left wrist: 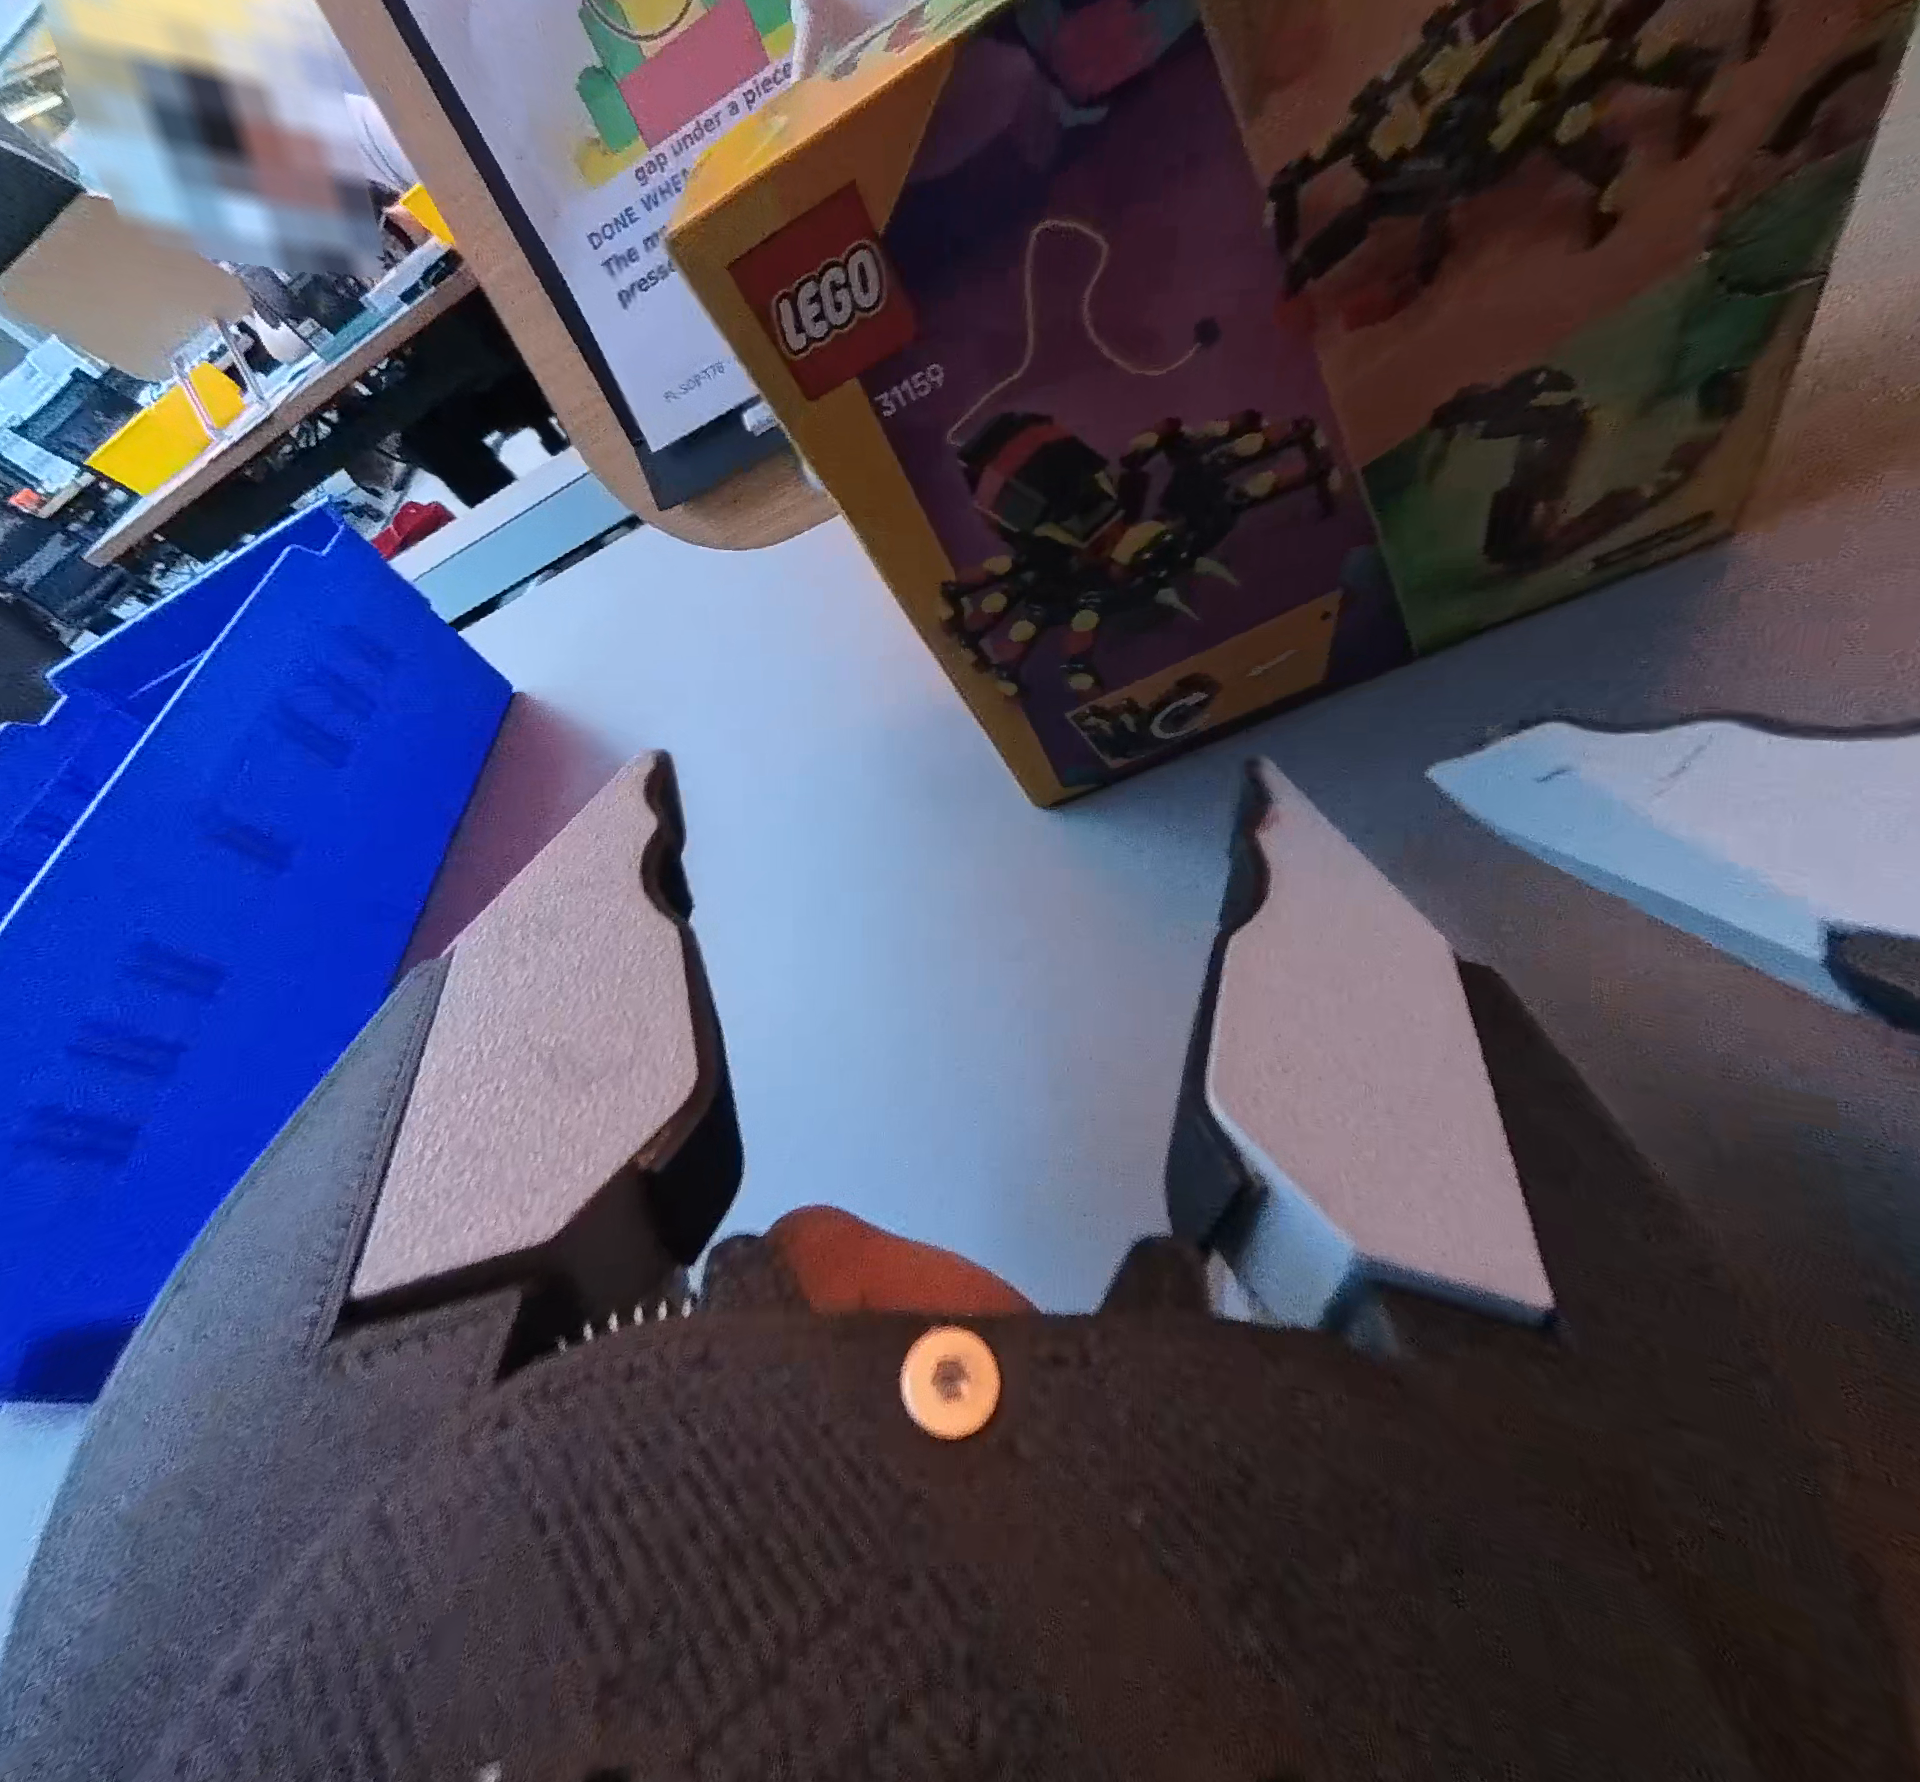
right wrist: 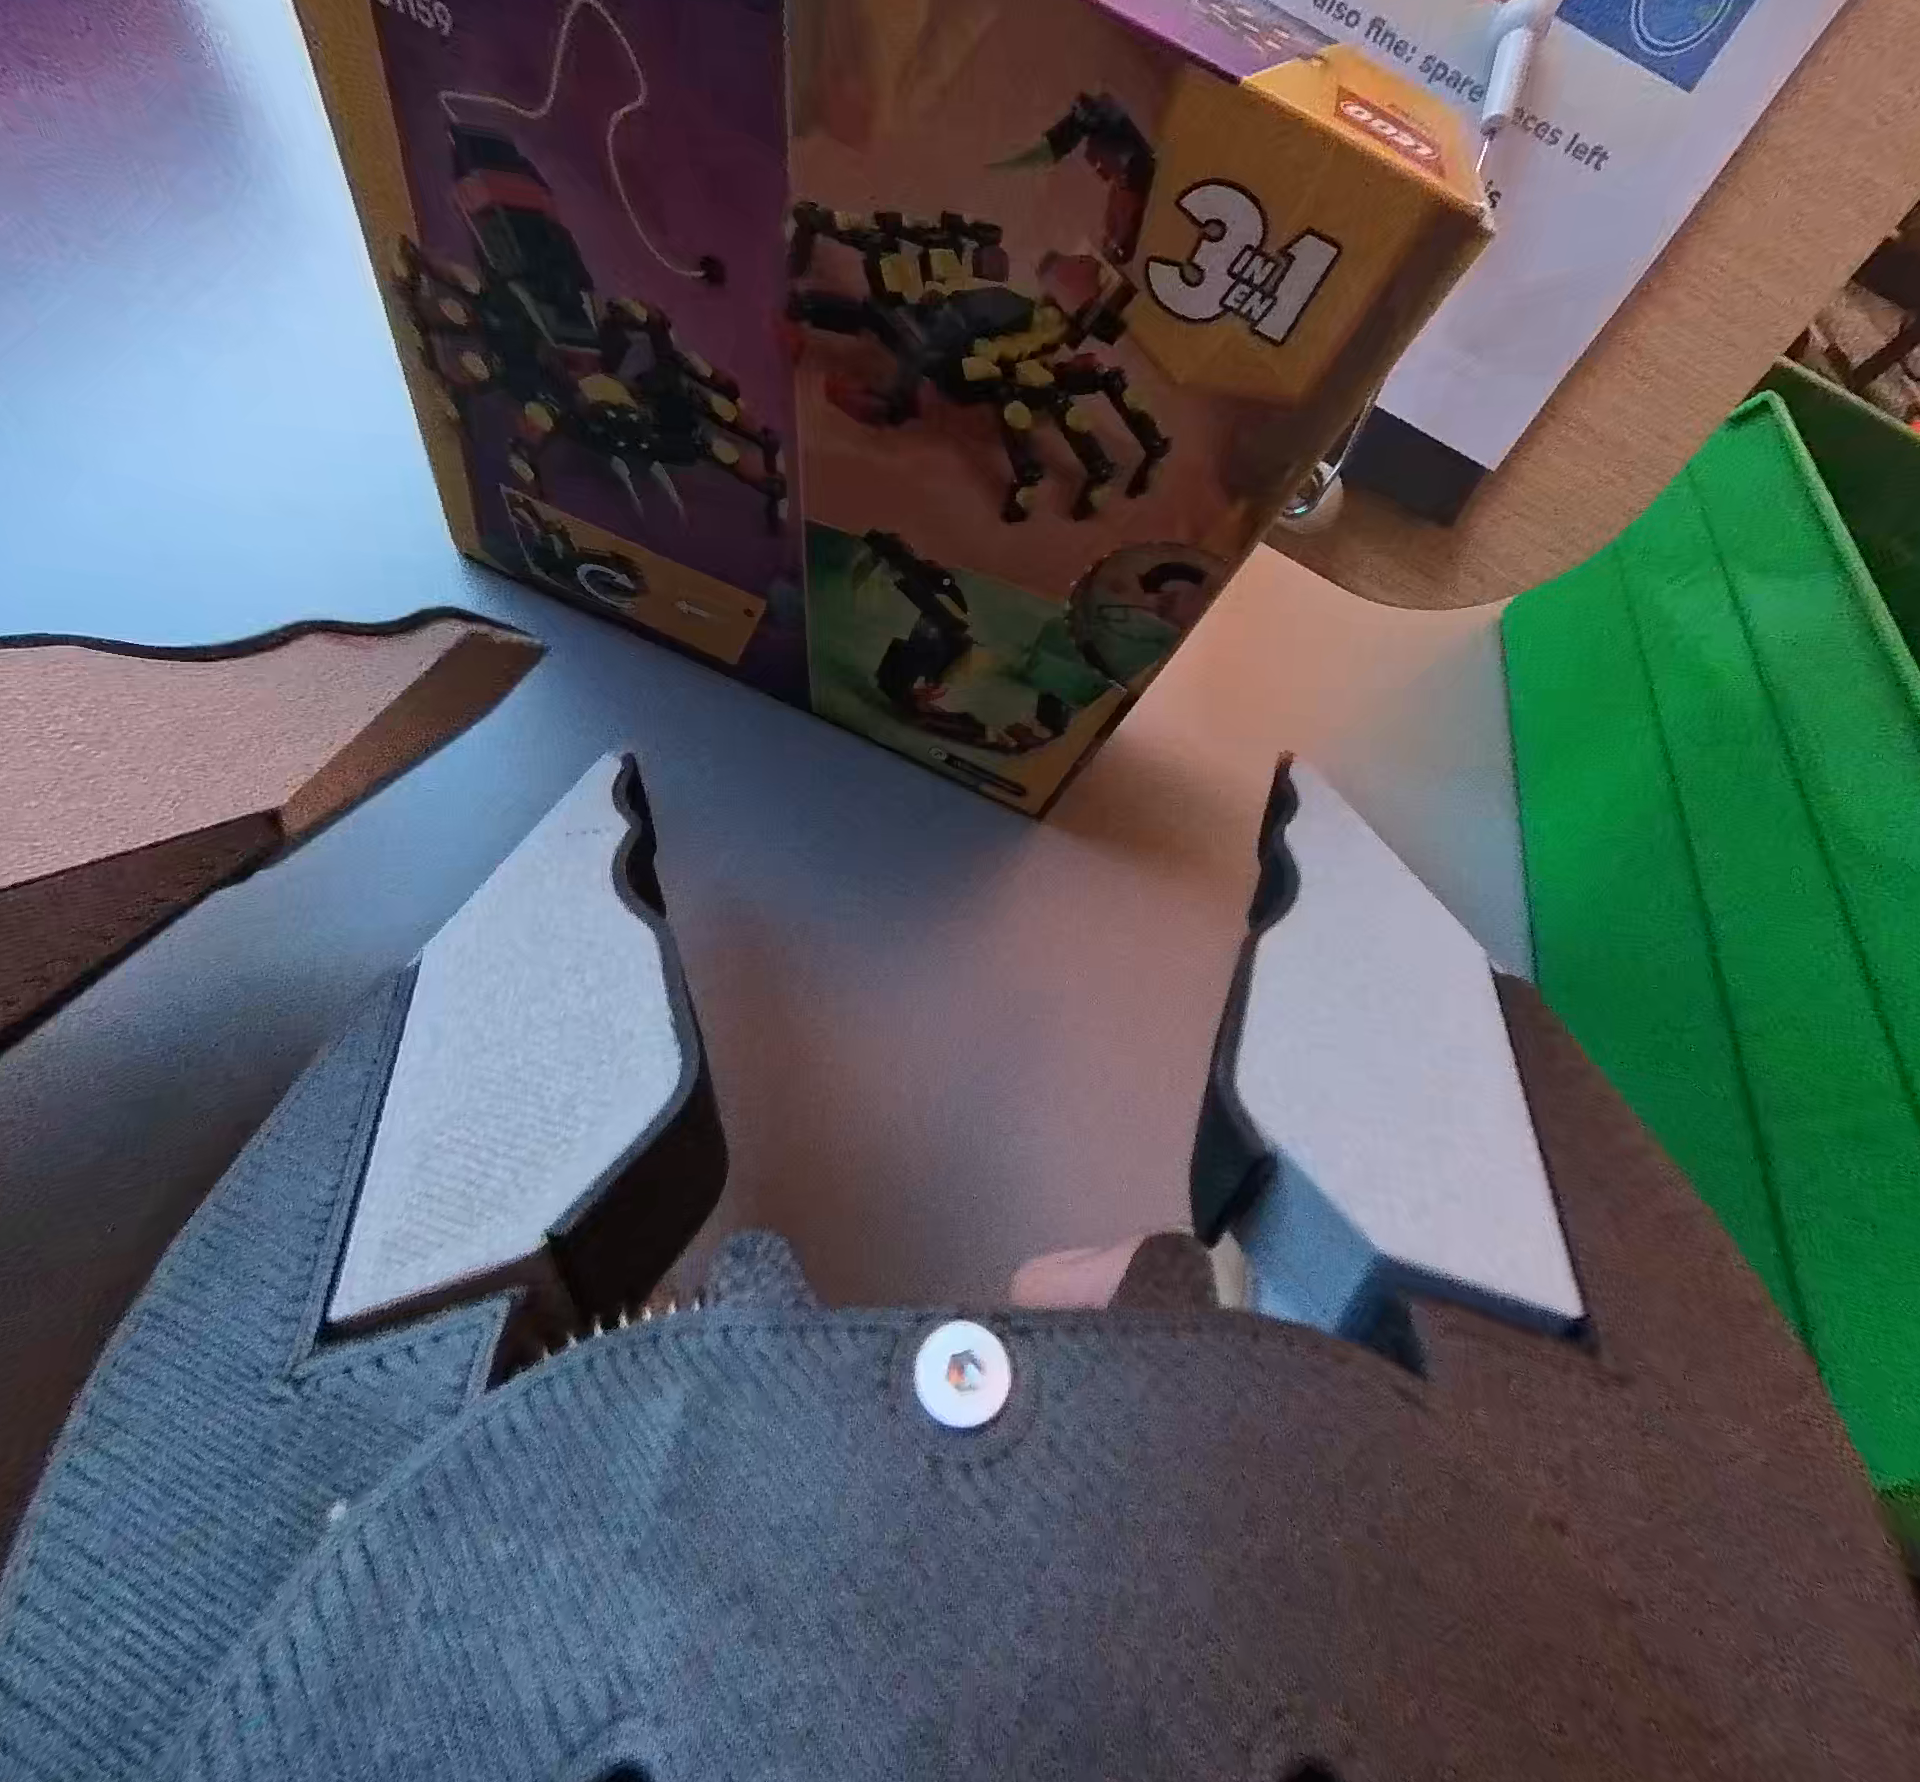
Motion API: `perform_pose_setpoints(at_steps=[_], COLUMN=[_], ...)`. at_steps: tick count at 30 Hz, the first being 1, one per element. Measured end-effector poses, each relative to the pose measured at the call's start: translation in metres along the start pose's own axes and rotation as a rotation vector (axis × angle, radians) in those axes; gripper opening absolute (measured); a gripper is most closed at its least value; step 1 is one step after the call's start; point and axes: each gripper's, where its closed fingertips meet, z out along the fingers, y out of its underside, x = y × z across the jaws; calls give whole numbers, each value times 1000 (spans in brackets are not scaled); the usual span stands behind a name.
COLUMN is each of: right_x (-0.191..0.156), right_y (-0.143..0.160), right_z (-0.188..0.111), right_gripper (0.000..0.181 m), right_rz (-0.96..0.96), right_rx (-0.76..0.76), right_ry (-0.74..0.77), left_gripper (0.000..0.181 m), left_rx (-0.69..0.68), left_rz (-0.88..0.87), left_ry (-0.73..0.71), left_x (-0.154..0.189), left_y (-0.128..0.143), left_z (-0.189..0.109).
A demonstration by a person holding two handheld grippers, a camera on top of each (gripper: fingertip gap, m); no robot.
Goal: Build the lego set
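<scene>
We recorded a pale grey table (left wrist: 883, 901) carrying a lego set box (left wrist: 1299, 402), which stood upright near its middle, closed, its printed front toward both cameras. On the left side sat blue bins (left wrist: 208, 901), one behind another, and on the right a green bin (right wrist: 1714, 901), both well apart from the box. Behind the box stood a wooden-edged board (left wrist: 499, 205) bearing a printed instruction sheet (right wrist: 1558, 18), its rounded corner resting on the tabletop.
</scene>
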Motion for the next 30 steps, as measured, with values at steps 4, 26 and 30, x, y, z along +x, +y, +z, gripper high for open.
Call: perform_pose_setpoints(at_steps=[4,26,30], right_x=[4,4,1], right_y=[3,14,16], right_z=[-4,-24,-23], right_gripper=[114,109,109], right_rz=[-10,-47,-103], right_rx=[2,61,49], right_ry=[7,-273,-247], left_gripper=[103,88,98], left_rx=[9,92,84], left_rz=[-1,-17,-11], left_ry=[24,344,340], left_x=[8,61,58], left_y=[-3,-18,-15], left_z=[-2,-27,-26])
